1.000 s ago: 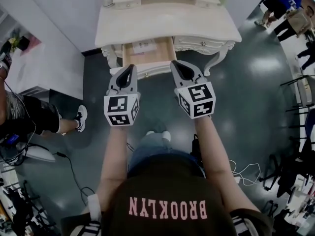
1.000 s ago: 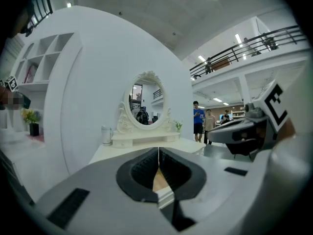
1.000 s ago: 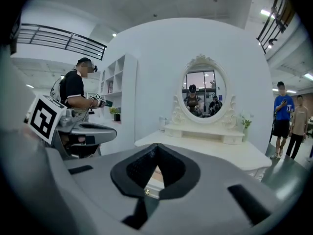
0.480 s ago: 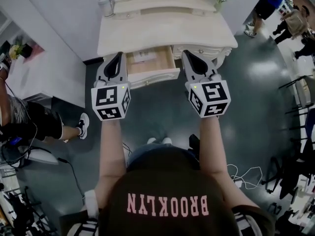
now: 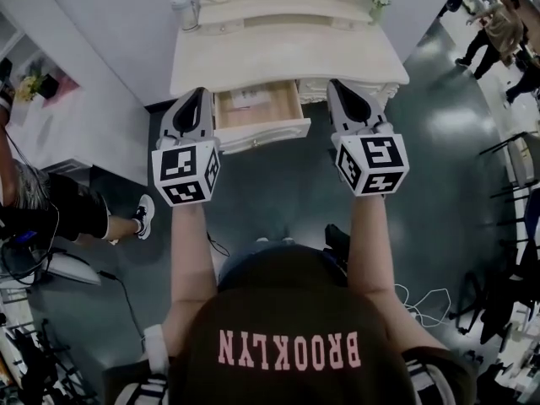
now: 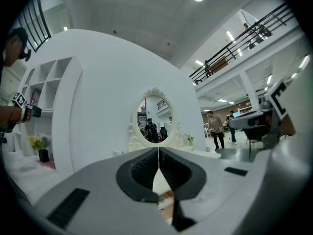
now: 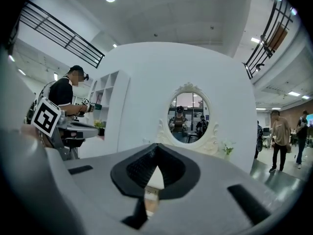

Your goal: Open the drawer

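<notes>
**Left gripper** (image 5: pixel 200 94): jaws pressed together, nothing between them. Tip at front edge of dressing table (image 5: pixel 287 53), left part.

**Drawer** (image 5: pixel 257 108): pulled out from centre of table front, light wood interior exposed.

**Right gripper** (image 5: pixel 337 85): jaws together, empty. Tip at table front edge, right part.

**Oval mirror** (image 7: pixel 188 117): upright at table back.

The cream-fronted drawer (image 5: pixel 257 110) with a pale wooden interior stands pulled out from the table's middle, level, open.
</notes>
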Demonstrator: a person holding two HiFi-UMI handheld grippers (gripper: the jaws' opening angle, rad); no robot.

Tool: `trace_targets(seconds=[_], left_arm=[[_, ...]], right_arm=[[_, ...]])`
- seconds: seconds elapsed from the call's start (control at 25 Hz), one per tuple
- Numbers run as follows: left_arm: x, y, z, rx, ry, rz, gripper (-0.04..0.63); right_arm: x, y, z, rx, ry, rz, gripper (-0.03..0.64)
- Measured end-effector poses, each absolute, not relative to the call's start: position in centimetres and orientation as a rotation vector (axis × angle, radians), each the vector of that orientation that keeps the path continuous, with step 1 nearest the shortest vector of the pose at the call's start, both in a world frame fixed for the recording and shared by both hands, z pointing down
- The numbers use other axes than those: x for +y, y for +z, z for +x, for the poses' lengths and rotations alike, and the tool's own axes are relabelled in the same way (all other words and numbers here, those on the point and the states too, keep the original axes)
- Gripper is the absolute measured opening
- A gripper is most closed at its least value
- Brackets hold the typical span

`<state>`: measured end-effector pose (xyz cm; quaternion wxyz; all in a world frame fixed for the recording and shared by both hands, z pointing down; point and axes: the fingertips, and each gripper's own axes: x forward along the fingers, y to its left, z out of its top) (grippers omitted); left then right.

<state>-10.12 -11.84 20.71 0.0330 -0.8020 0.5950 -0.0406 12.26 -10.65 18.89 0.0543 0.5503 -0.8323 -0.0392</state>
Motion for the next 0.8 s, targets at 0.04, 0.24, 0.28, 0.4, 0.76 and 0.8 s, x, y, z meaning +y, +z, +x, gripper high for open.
trace_targets(seconds=[0.04, 0.24, 0.28, 0.4, 0.76, 0.8], left_arm=[[-11.8, 20.8, -10.1, 1.831, -0.13, -2.469, 0.006], [-11.7, 21.4, -9.6, 1.817, -0.152, -2.482, 0.006], [-11.7, 21.4, -9.5, 1.811, -0.156, -2.485, 0.006], [-11.7, 21.5, -9.0, 1.796, -0.16, -2.494, 0.006], [-11.5, 21.5, -7.8, 1.766, -0.166, -2.498, 0.006], [-11.5, 21.6, -7.8, 1.762, -0.163, -2.499, 0.006]], right_arm=[[-10.6, 19.1, 12.5, -2.521, -0.115, 1.677, -0.005], [-10.3, 19.6, 13.1, -2.497, -0.114, 1.684, -0.005], [-10.2, 19.7, 13.2, -2.494, -0.116, 1.685, -0.005], [-10.0, 19.9, 13.3, -2.486, -0.121, 1.689, -0.005], [-9.7, 20.1, 14.2, -2.472, -0.124, 1.704, -0.005], [-9.6, 20.2, 14.2, -2.472, -0.123, 1.705, -0.005]])
